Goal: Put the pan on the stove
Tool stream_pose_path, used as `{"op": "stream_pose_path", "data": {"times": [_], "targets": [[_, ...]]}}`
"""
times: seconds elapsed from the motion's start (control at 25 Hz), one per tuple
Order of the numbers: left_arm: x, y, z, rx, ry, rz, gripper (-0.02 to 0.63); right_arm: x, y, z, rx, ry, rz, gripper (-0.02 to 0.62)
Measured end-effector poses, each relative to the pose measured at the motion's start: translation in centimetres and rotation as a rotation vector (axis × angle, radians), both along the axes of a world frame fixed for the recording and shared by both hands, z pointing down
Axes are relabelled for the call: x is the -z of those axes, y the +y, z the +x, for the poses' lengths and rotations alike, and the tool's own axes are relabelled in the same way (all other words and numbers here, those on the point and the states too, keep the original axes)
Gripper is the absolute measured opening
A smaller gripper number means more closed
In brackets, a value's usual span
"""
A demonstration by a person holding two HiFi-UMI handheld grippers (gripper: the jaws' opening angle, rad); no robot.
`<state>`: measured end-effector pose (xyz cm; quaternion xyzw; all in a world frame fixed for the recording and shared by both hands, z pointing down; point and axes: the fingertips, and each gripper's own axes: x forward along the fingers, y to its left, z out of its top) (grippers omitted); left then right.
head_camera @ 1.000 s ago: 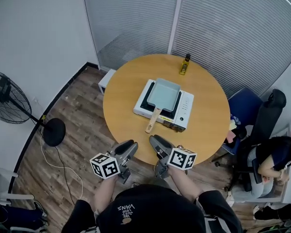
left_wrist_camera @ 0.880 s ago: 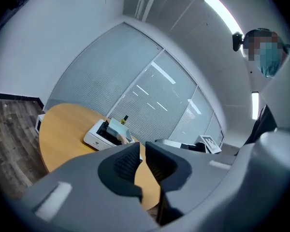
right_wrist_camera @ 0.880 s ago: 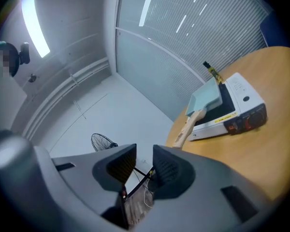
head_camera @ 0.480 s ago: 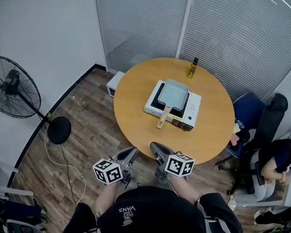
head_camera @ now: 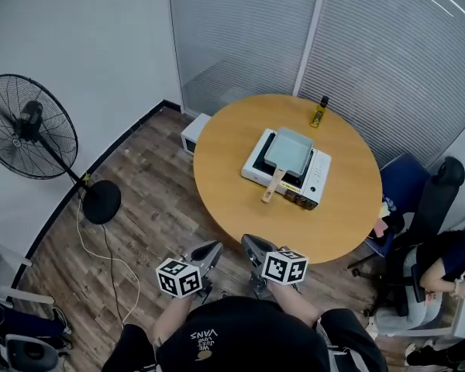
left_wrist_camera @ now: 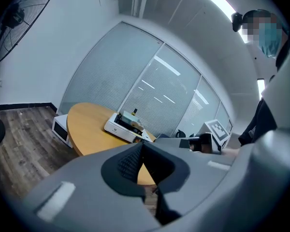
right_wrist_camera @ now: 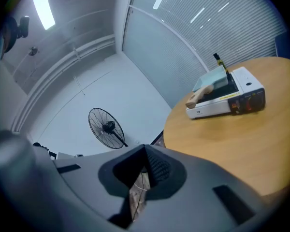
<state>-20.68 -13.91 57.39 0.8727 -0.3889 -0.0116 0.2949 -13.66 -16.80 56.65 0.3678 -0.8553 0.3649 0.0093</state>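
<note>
A pale blue rectangular pan (head_camera: 290,148) with a wooden handle (head_camera: 272,187) rests on the white portable stove (head_camera: 318,178) in the middle of the round wooden table (head_camera: 225,184). The pan (right_wrist_camera: 209,83) and the stove (right_wrist_camera: 227,102) also show in the right gripper view, and the stove (left_wrist_camera: 120,126) shows far off in the left gripper view. My left gripper (head_camera: 214,246) and right gripper (head_camera: 247,242) hang side by side close to my body, off the table's near edge. Both are shut and hold nothing.
A small oil bottle (head_camera: 319,112) stands at the table's far edge. A white box (head_camera: 194,132) sits on the floor left of the table, and a standing fan (head_camera: 31,126) is further left. Office chairs (head_camera: 418,200) and a seated person (head_camera: 442,262) crowd the right.
The view has pulled back, so the table and stove lie farther from me. Both grippers' jaws have come together and the grippers stay low near my body.
</note>
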Motion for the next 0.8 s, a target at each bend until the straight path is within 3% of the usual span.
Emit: {"op": "stream_pose_path", "data": {"times": [0.24,0.8], "targets": [[-0.9,0.2,-0.3,0.031,-0.012,-0.021,0.009,-1.1,0.1,0.5,-0.004,0.029,-0.011,0.014],[-1.0,-1.4,0.1,0.013,-0.021,-0.032,0.009,-1.1,-1.9,0.5,0.016,0.032,-0.008,0.012]]}}
